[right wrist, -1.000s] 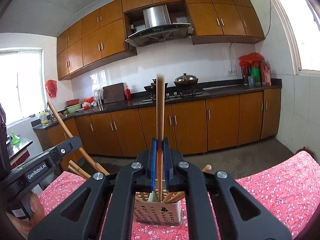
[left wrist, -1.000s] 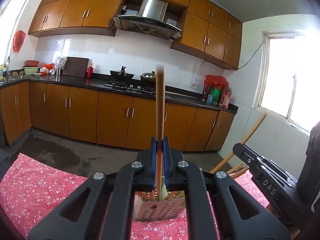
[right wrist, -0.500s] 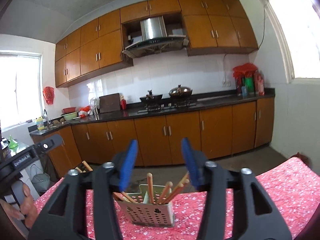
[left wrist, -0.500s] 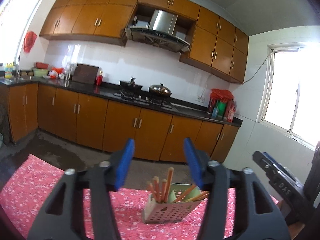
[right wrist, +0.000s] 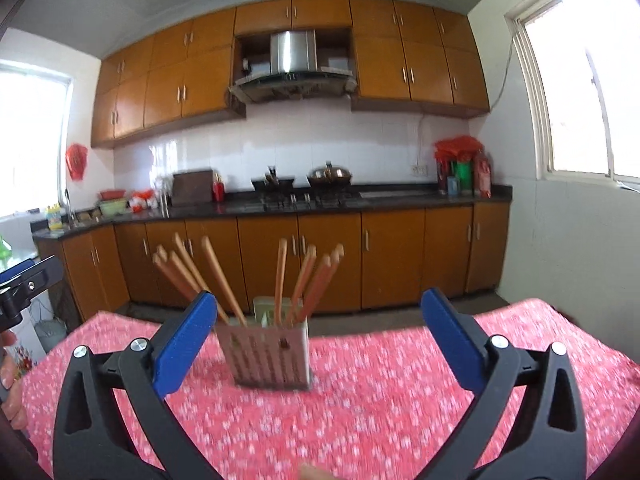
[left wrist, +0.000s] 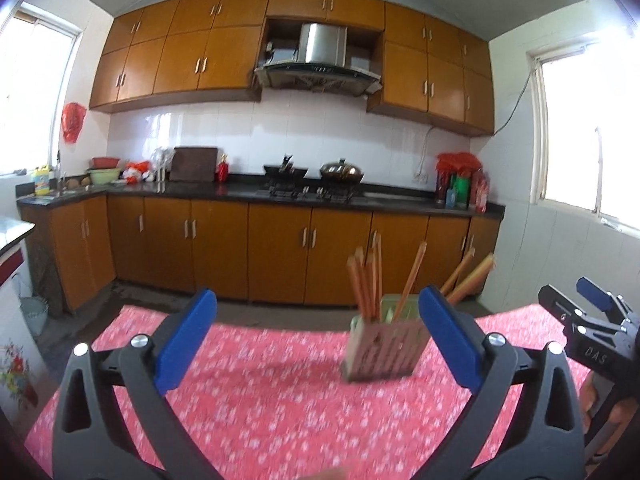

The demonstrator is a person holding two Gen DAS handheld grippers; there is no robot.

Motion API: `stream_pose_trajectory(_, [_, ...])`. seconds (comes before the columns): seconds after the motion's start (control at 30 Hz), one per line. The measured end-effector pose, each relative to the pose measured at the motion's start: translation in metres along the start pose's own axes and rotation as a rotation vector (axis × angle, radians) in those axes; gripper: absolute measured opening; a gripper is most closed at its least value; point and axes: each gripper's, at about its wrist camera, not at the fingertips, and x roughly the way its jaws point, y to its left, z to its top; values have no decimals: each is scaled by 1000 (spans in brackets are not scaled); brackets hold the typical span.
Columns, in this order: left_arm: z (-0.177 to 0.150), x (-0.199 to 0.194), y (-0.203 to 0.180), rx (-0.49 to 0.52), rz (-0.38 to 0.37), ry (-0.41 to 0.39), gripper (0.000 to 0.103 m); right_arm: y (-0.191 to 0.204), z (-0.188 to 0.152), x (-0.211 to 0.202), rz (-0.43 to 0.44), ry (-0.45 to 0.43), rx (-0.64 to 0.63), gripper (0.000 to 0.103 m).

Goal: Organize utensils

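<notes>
Red flowered cloth covers the table [left wrist: 280, 400], and on it, toward the far edge, stands a pale perforated holder [right wrist: 268, 356] full of wooden chopsticks [right wrist: 280, 276] (blurred in both views). Some sticks lean left, some right, one stands nearly upright; which compartment each sits in cannot be made out.

From the left wrist view, the left gripper [left wrist: 316, 336] has its blue-padded jaws spread wide and opening, with nothing held between them. The holder [left wrist: 384, 348] sits beyond it and to the right, partly behind the right-hand finger [left wrist: 448, 336], apart from the pads. At the right edge of that view the right gripper [left wrist: 592, 312] shows from the side.

From the right wrist view, the right gripper [right wrist: 320, 332] is likewise wide apart and opening, empty, the holder standing past its fingertips, nearer the left finger [right wrist: 184, 340]. Part of the left gripper [right wrist: 24, 284] and a hand [right wrist: 12, 376] appear at the left edge.

Behind the table run brown cabinets [right wrist: 328, 260] under a dark countertop [right wrist: 400, 200].
</notes>
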Motion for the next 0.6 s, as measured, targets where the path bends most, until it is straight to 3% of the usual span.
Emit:
stream_pose_trajectory(0.27, [-58,-24,-1,44,67,47,99,17,-51,-27,-4,32,-65,101])
stream_pose_trajectory(0.6, [-100,-35,-15,93,100,110,99,18,-96,-33,-3,164,-43,101])
